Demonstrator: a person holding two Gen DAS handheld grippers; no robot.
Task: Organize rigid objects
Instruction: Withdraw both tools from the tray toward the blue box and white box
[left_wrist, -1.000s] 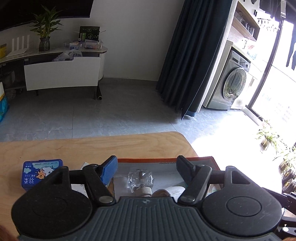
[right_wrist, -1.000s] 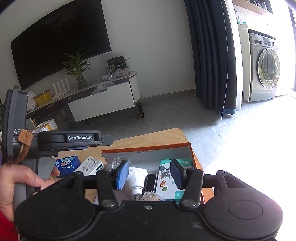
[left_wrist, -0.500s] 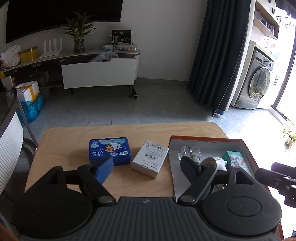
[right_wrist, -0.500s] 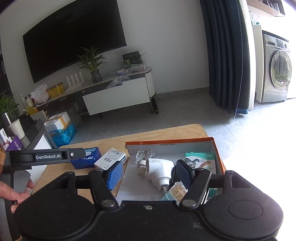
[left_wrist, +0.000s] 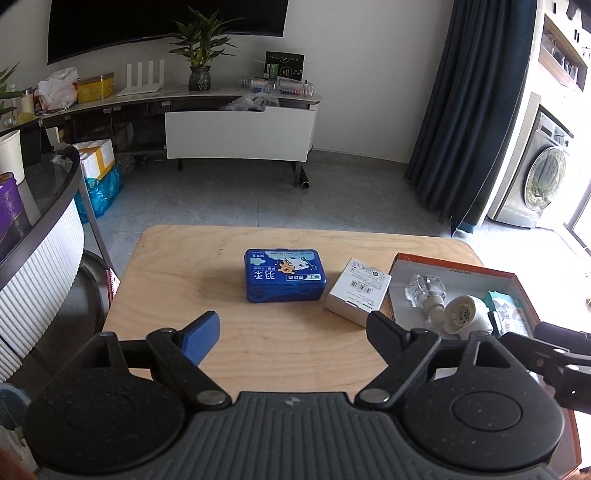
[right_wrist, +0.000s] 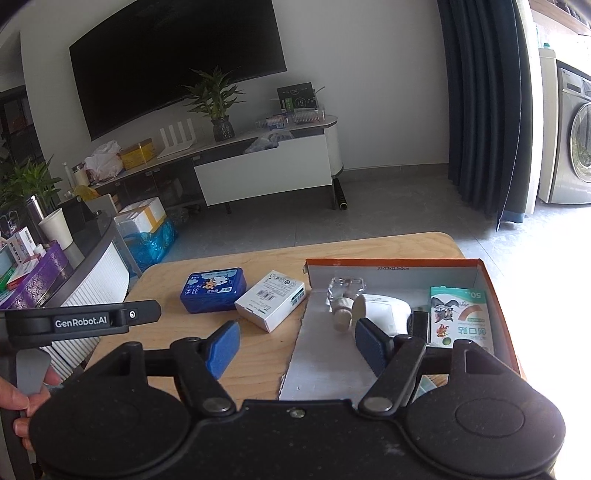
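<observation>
A blue tin (left_wrist: 284, 275) (right_wrist: 213, 290) and a white carton (left_wrist: 358, 291) (right_wrist: 270, 300) lie on the wooden table (left_wrist: 280, 347). To their right stands an orange-edged box (left_wrist: 515, 280) (right_wrist: 491, 291) holding a clear glass bottle (left_wrist: 426, 290) (right_wrist: 343, 295), a white round device (left_wrist: 467, 314) (right_wrist: 388, 312) and a green cartoon packet (right_wrist: 458, 314). My left gripper (left_wrist: 291, 334) is open and empty, above the table's near side. My right gripper (right_wrist: 297, 345) is open and empty, over the box's left wall.
A curved grey counter (left_wrist: 40, 236) with cups and boxes stands left of the table. A TV stand (left_wrist: 236, 122), dark curtain (left_wrist: 469, 110) and washing machine (left_wrist: 543, 177) lie beyond. The other handle (right_wrist: 81, 321) shows at left.
Both grippers have pulled back and up from the box. The left one has swung left, so the tin and carton now lie ahead of it. Both jaws stay open.
</observation>
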